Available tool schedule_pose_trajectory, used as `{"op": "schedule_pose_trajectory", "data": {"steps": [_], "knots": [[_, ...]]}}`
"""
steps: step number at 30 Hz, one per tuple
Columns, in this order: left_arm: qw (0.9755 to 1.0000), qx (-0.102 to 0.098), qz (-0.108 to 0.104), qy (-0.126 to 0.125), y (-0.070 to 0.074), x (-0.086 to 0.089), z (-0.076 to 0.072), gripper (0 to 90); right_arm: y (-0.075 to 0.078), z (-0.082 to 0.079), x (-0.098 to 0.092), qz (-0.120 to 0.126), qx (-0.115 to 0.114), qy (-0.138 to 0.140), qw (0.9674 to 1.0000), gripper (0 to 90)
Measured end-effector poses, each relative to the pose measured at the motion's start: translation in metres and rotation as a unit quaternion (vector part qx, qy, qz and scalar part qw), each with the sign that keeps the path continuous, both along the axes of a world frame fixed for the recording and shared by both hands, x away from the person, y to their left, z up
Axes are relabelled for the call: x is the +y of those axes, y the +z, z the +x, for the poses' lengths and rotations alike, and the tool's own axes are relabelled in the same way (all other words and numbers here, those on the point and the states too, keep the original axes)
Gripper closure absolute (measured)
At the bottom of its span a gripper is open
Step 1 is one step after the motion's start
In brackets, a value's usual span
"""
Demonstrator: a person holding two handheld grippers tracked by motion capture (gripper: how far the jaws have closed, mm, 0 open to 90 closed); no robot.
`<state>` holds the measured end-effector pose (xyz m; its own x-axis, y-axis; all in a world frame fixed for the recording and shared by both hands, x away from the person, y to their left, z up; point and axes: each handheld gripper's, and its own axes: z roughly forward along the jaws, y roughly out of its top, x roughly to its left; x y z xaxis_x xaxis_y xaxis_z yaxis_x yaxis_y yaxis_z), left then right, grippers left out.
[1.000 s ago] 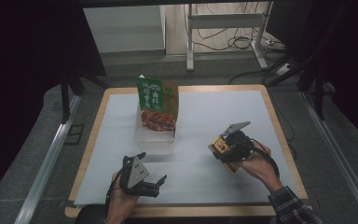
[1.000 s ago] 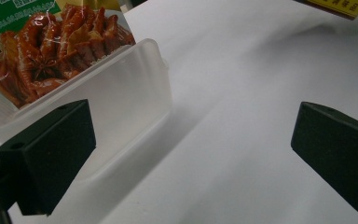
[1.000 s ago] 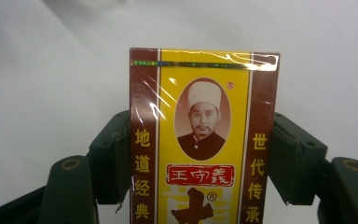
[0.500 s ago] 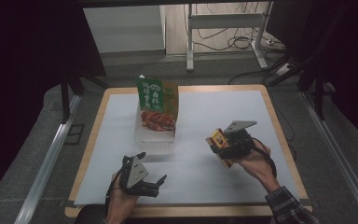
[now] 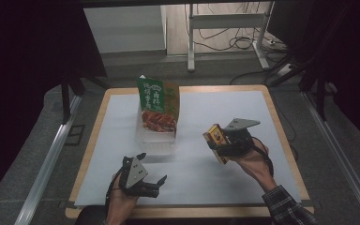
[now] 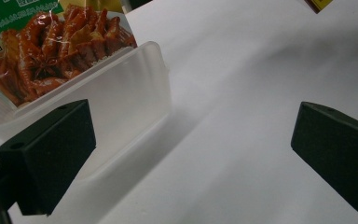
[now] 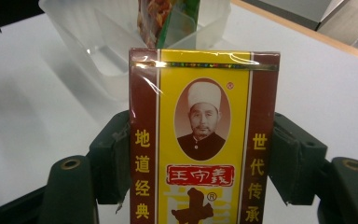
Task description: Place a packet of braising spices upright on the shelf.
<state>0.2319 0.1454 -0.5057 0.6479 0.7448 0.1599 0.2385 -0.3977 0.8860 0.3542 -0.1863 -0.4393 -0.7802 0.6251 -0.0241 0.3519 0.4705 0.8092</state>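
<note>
My right gripper [image 5: 221, 149] is shut on a yellow and maroon box [image 7: 204, 140] with a portrait on its front, held above the white table at the right. The same box [image 5: 217, 142] shows in the high view, tilted toward a clear plastic tub [image 5: 156, 137] at the table's middle. A green and red snack bag [image 5: 158, 104] stands upright in that tub. My left gripper [image 5: 155, 185] rests low near the front edge, open, with nothing between its fingers [image 6: 46, 158]. The tub [image 6: 126, 102] and the bag [image 6: 51, 51] lie just ahead of it to the left.
The white sheet [image 5: 272, 122] covers a wooden-edged table [image 5: 281, 117]. Metal rails [image 5: 47, 164] run along the floor on both sides. A desk frame with cables [image 5: 225, 28] stands beyond the far edge.
My right gripper has carried the box a little to the left, toward the tub. The left gripper has stayed in place.
</note>
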Motion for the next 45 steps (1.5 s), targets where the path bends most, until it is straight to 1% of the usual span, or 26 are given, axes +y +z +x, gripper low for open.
{"op": "schedule_pose_trajectory", "data": {"steps": [5, 8, 10, 11, 13, 18, 19, 22, 28, 31, 34, 42, 45], "knots": [[1.0, 0.0, 0.0, 0.001, 0.0, 0.0, 0.0, 0.0, 0.002, 0.001, 0.005, 0.015, -0.008, 0.001, 0.9999, 32.0], [1.0, 0.001, -0.002, 0.002, 0.001, 0.001, 0.0, 0.0, 0.004, 0.001, 0.008, 0.02, -0.017, 0.005, 0.9997, 32.0], [1.0, 0.002, -0.005, 0.003, 0.001, 0.001, 0.0, 0.0, 0.005, 0.001, 0.01, 0.023, -0.022, 0.004, 0.9995, 32.0], [0.9999, 0.002, -0.013, 0.005, 0.0, 0.001, 0.0, 0.0, 0.005, 0.001, 0.011, 0.025, -0.023, 0.005, 0.9994, 32.0], [0.9999, 0.002, -0.01, 0.004, 0.001, 0.002, 0.0, 0.0, 0.006, 0.001, 0.013, 0.029, -0.027, 0.006, 0.9992, 32.0], [0.9999, 0.004, -0.013, 0.006, 0.0, 0.003, -0.002, 0.0, 0.008, 0.003, 0.019, 0.038, -0.032, 0.008, 0.9987, 32.0], [0.9999, 0.005, -0.009, 0.006, 0.001, 0.004, -0.002, 0.0, 0.008, 0.003, 0.02, 0.039, -0.034, 0.009, 0.9986, 32.0], [0.9999, 0.004, -0.013, 0.008, 0.001, 0.006, -0.003, 0.0, 0.009, 0.004, 0.022, 0.043, -0.038, 0.009, 0.9983, 32.0], [0.9999, 0.006, -0.012, 0.008, 0.001, 0.007, -0.006, 0.0, 0.012, 0.005, 0.028, 0.059, -0.05, 0.009, 0.997, 32.0], [0.9999, 0.006, -0.013, 0.009, 0.001, 0.007, -0.007, 0.0, 0.014, 0.007, 0.032, 0.061, -0.056, 0.01, 0.9965, 32.0], [0.9998, 0.006, -0.015, 0.01, 0.001, 0.008, -0.008, 0.0, 0.015, 0.009, 0.037, 0.066, -0.057, 0.013, 0.9961, 31.9], [0.9998, 0.005, -0.017, 0.013, 0.001, 0.01, -0.01, 0.0, 0.016, 0.015, 0.05, 0.093, -0.068, 0.02, 0.9931, 32.0], [0.9998, 0.004, -0.017, 0.014, 0.001, 0.011, -0.011, 0.0, 0.016, 0.017, 0.056, 0.099, -0.073, 0.023, 0.9922, 32.0]]}}
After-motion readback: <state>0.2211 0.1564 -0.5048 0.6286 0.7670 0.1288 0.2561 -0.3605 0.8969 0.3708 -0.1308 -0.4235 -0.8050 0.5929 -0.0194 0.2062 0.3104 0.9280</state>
